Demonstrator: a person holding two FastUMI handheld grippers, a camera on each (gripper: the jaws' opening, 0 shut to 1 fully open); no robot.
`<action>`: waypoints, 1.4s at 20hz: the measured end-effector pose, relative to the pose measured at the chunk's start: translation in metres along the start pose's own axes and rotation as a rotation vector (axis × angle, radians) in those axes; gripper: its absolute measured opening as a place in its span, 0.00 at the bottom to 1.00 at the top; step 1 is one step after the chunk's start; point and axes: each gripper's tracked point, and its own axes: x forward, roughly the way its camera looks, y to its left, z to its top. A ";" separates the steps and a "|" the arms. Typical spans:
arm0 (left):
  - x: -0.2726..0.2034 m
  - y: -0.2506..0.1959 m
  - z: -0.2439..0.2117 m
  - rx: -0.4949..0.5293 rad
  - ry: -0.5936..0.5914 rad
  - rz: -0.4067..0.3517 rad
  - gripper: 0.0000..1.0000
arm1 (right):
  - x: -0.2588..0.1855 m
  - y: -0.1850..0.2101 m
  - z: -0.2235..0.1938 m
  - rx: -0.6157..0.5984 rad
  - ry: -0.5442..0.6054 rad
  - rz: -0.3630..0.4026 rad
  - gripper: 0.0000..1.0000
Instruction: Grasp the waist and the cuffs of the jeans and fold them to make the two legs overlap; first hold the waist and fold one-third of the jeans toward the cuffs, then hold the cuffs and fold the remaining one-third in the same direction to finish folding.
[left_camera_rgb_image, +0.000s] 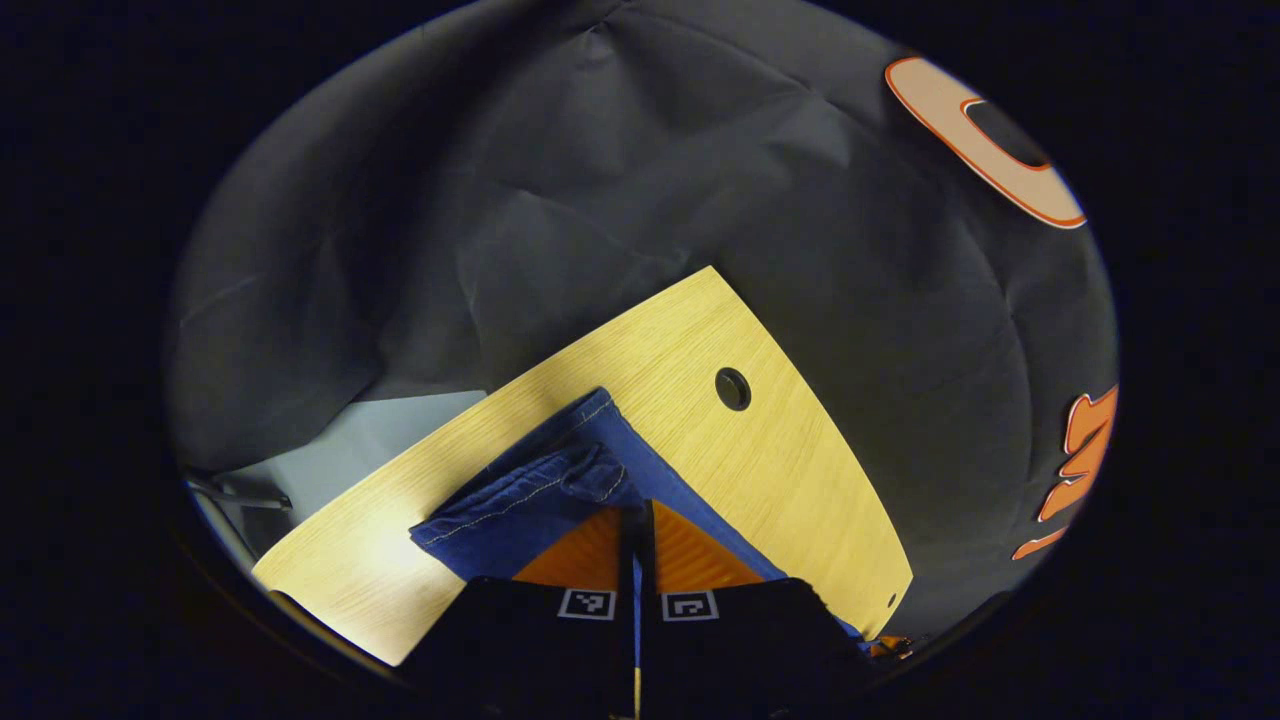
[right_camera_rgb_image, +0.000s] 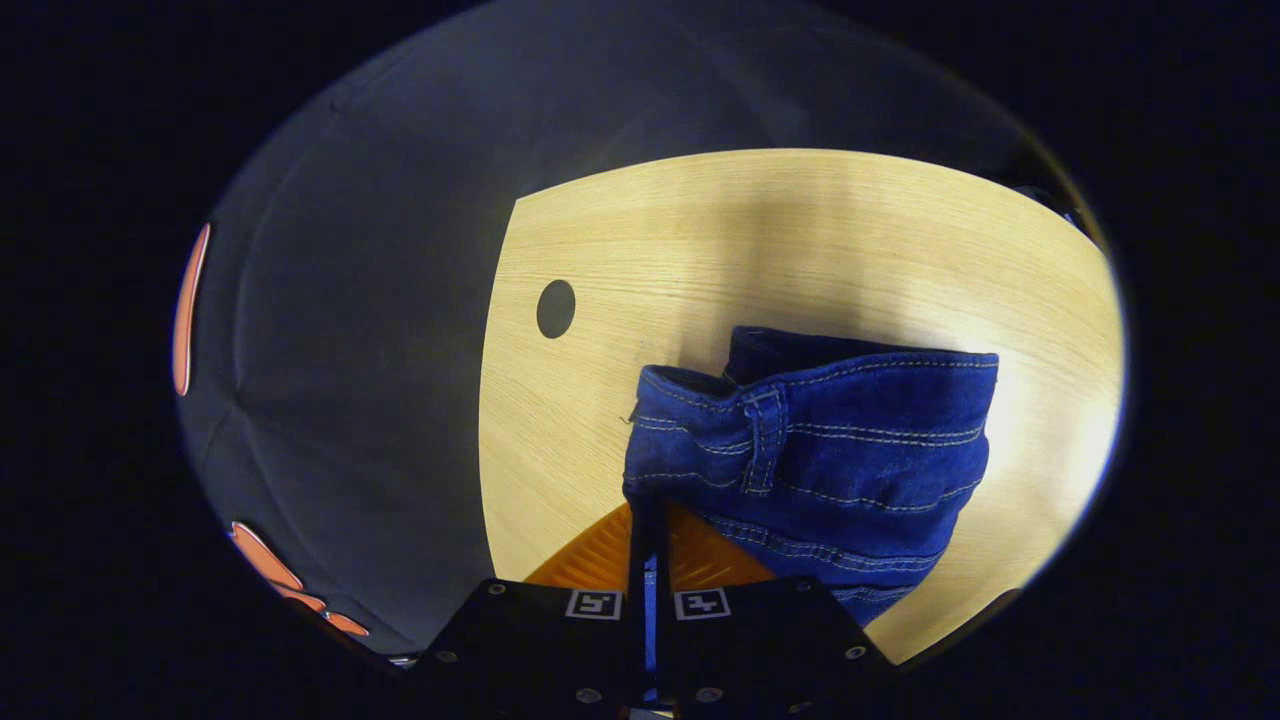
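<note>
Blue jeans (right_camera_rgb_image: 830, 450) lie on a light wooden table (right_camera_rgb_image: 800, 230). In the right gripper view the waistband with a belt loop (right_camera_rgb_image: 762, 440) bunches up just ahead of my right gripper (right_camera_rgb_image: 648, 520). Its orange fingers (right_camera_rgb_image: 600, 560) are pressed together with a strip of denim between them. In the left gripper view the jeans (left_camera_rgb_image: 545, 495) show a stitched edge folded over right in front of my left gripper (left_camera_rgb_image: 636, 525). Its orange fingers (left_camera_rgb_image: 585, 555) are likewise shut with blue fabric in the thin gap. How far the jeans reach beyond each gripper is hidden.
The table (left_camera_rgb_image: 800, 470) has a round cable hole (left_camera_rgb_image: 733, 388), also visible as the hole (right_camera_rgb_image: 556, 308) left of the jeans. The table's edge and corner lie close by. Grey floor (left_camera_rgb_image: 330, 450) shows beyond the left side. Black cloth walls surround the table.
</note>
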 end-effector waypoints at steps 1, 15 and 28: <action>0.003 -0.003 0.005 -0.003 -0.008 0.003 0.04 | 0.001 0.005 0.000 0.003 0.003 0.010 0.05; -0.054 -0.042 0.029 0.282 -0.310 -0.063 0.87 | -0.068 -0.007 0.028 -0.265 -0.194 0.055 0.73; -0.173 -0.118 0.018 0.574 -0.674 -0.171 0.98 | -0.085 -0.091 0.020 -0.332 -0.250 -0.094 0.98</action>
